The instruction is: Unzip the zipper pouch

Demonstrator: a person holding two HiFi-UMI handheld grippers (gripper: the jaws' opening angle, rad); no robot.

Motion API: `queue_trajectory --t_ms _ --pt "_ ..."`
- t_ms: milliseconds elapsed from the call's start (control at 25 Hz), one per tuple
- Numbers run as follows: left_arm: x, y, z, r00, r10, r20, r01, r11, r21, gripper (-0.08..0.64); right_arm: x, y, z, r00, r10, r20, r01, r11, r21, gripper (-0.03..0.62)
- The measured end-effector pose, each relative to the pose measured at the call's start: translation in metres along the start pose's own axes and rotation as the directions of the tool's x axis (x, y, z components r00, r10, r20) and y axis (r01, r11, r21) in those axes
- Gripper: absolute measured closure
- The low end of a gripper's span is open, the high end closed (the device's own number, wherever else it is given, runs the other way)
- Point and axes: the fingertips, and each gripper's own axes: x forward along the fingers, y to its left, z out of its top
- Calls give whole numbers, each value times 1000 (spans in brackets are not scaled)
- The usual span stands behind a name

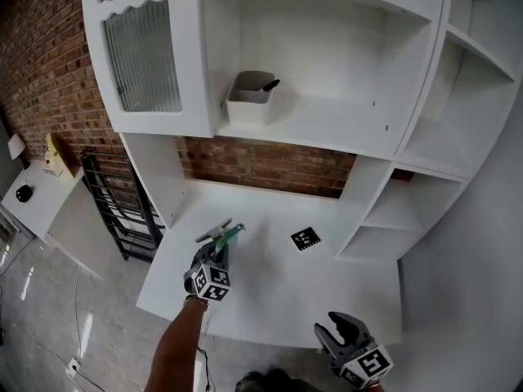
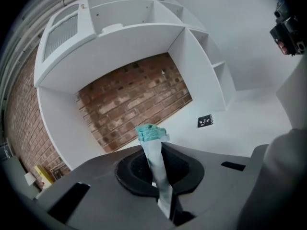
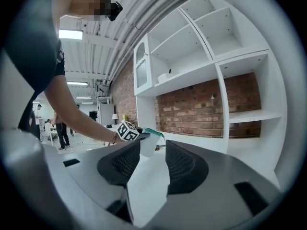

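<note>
My left gripper (image 1: 217,243) hangs over the left part of the white table (image 1: 278,296), shut on a pale zipper pouch (image 1: 231,232) with a teal zipper edge. In the left gripper view the pouch (image 2: 151,134) runs up from between the closed jaws, teal end uppermost. My right gripper (image 1: 337,330) is near the table's front edge at the right, open with nothing between its jaws. In the right gripper view its jaws (image 3: 149,152) frame bare table, and the left gripper's marker cube (image 3: 126,131) and the pouch (image 3: 151,139) show farther off.
A black square marker tag (image 1: 306,238) lies on the table's middle. A white bin (image 1: 249,98) stands on the shelf above. A brick wall (image 1: 261,163) backs the desk; a black rack (image 1: 122,207) stands at the left. White shelves (image 1: 392,211) close the right side.
</note>
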Motion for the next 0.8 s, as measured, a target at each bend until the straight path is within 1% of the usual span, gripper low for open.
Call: queue_trajectory --t_ms 80,160,280,400,480,560,680,800 --pt "8 -6 -2 1000 3 -12 -2 1000 19 558 -3 -6 -1 999 -34 2 34 999 19 468" --pt "14 -18 -2 1000 -9 -14 10 1000 24 558 -8 -10 -2 998 -68 1 68 997 32 502" --pt "15 -39 2 999 -41 5 41 999 10 558 -13 -16 -1 995 -99 3 99 995 30 546" --pt "14 -59 6 997 -79 19 80 997 -12 558 -15 -19 2 994 -111 24 110 993 46 582" --pt "11 -71 7 994 -104 23 104 994 -32 558 -16 -22 -1 992 -127 19 126 991 55 591" --pt "8 -82 5 992 -125 21 126 991 -53 558 -17 -23 -3 991 -131 1 131 990 43 592" --pt "4 -96 0 989 -149 12 150 987 -64 558 -15 -20 -7 993 -116 -18 116 993 31 592" --pt "1 -106 -4 986 -166 5 166 984 -61 558 -12 -15 -3 996 -95 -3 95 995 17 592"
